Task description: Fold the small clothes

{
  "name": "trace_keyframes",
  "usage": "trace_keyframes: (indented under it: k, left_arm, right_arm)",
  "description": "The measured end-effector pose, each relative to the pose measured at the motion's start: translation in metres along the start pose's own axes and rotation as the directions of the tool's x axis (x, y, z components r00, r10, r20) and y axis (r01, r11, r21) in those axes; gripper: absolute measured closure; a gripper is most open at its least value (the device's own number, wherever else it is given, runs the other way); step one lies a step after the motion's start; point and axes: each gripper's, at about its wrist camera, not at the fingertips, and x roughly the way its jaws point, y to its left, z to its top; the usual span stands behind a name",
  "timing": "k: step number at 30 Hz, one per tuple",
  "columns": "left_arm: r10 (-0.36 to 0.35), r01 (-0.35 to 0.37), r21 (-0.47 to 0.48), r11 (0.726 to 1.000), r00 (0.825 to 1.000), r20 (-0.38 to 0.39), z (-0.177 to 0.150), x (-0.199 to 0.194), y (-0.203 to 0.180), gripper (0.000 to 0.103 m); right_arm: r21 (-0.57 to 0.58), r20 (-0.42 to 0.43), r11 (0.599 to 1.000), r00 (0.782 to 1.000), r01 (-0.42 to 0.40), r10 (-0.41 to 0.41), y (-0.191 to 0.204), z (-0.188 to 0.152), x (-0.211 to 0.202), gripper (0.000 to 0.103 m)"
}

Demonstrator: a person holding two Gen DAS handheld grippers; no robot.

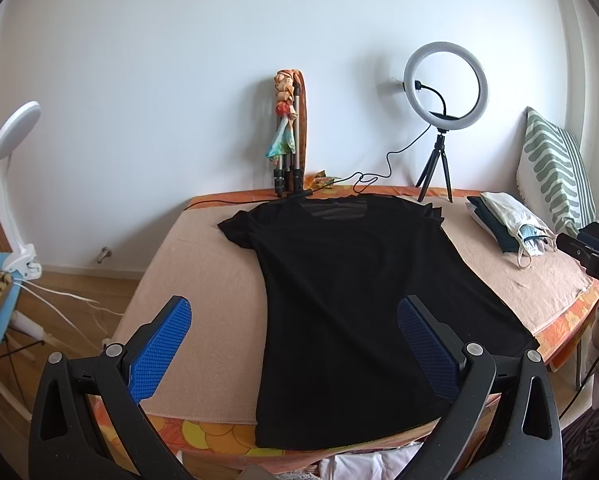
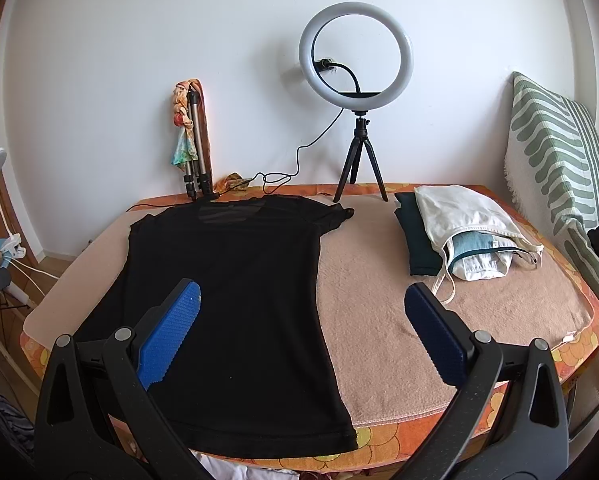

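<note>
Black T-shirt is lying spread flat on the peach blanket, hem toward you. You are holding the left hand-held gripper wide apart above its left edge, and the right hand-held gripper equally wide over its right edge. Farther right, folded clothes are sitting; a ring light is standing behind.

Centre: black short-sleeved t-shirt lies flat on the peach blanket-covered table, hem at the near edge, collar toward the wall.
Right: folded clothes pile of dark green and white fabric on the table, apart from the shirt.
Behind: white ring light on a black tripod at the table's far edge, right of the folded metal tripod with a colourful scarf.
Far right: green-and-white striped cushion behind the pile.
</note>
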Motion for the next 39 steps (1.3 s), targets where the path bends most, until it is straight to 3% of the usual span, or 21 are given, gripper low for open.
trace_keyframes:
  k: [39]
  left_arm:
    - [0.017, -0.017, -0.006, 1.0, 1.0, -0.017, -0.004, 0.004, 0.01, 0.001]
  right_arm:
    - [-0.034, 0.004, 0.999, 1.0, 0.0, 0.0, 0.017, 0.004, 0.005, 0.0]
